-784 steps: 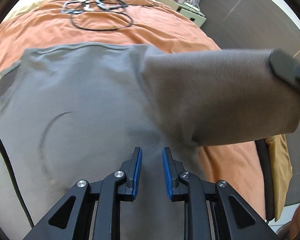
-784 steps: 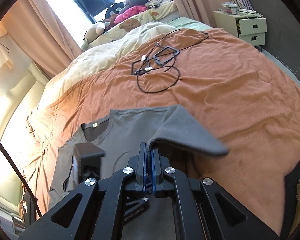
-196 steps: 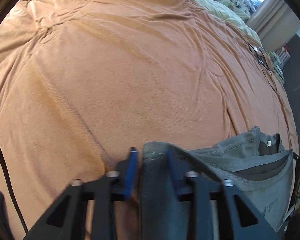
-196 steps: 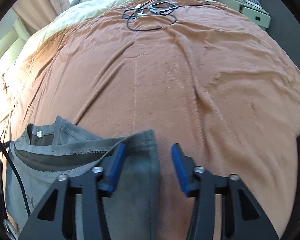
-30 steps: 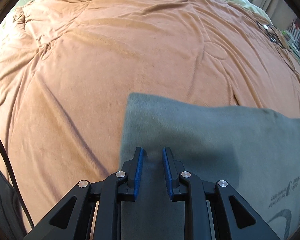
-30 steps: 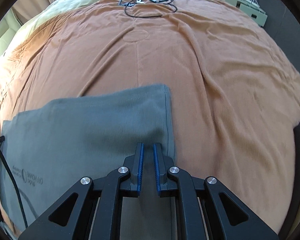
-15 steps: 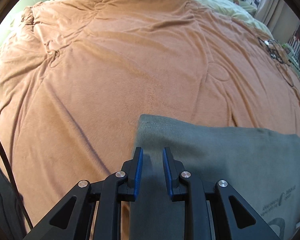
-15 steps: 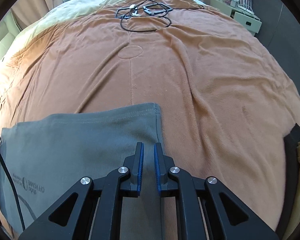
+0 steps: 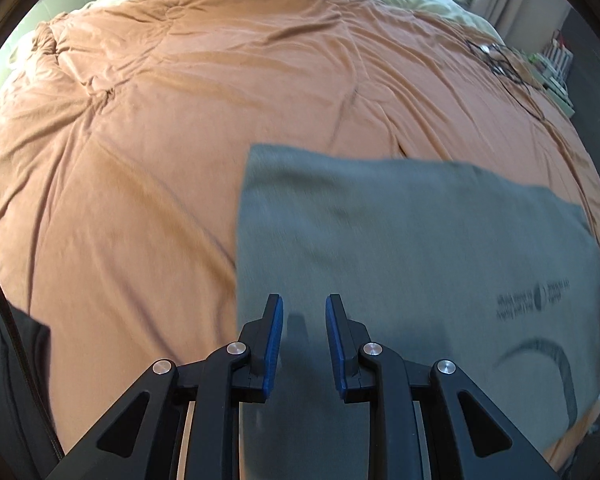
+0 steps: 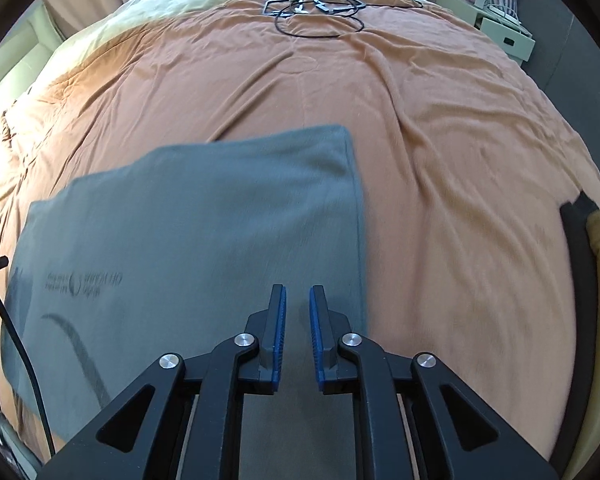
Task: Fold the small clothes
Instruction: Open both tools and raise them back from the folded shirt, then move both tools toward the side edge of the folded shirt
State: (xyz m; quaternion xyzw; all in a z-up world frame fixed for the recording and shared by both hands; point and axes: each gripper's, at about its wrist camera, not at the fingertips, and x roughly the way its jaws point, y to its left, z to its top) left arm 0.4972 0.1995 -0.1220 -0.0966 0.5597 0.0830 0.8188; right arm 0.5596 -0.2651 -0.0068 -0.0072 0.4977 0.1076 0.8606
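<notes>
A grey shirt (image 9: 400, 240) lies folded flat into a rectangle on the orange bed cover (image 9: 160, 120), with a dark printed logo (image 9: 532, 296) facing up. My left gripper (image 9: 303, 300) hovers over the shirt's near left part, open, with only the flat cloth below its blue pads. In the right wrist view the same shirt (image 10: 200, 220) fills the lower left, print (image 10: 84, 282) near the left edge. My right gripper (image 10: 298, 290) is above the shirt's near right edge. Its jaws are opening, with nothing pinched between them.
Black cables and a small frame (image 10: 316, 8) lie far up the bed cover (image 10: 440, 140). A white nightstand (image 10: 496, 20) stands beyond the bed's right side. A dark strip with yellow cloth (image 10: 592, 264) sits at the right edge, dark fabric (image 9: 12, 380) at the left.
Both grippers have drawn back and up from the shirt's far edge, so more of the shirt shows ahead. The right jaws have parted and let go of the cloth.
</notes>
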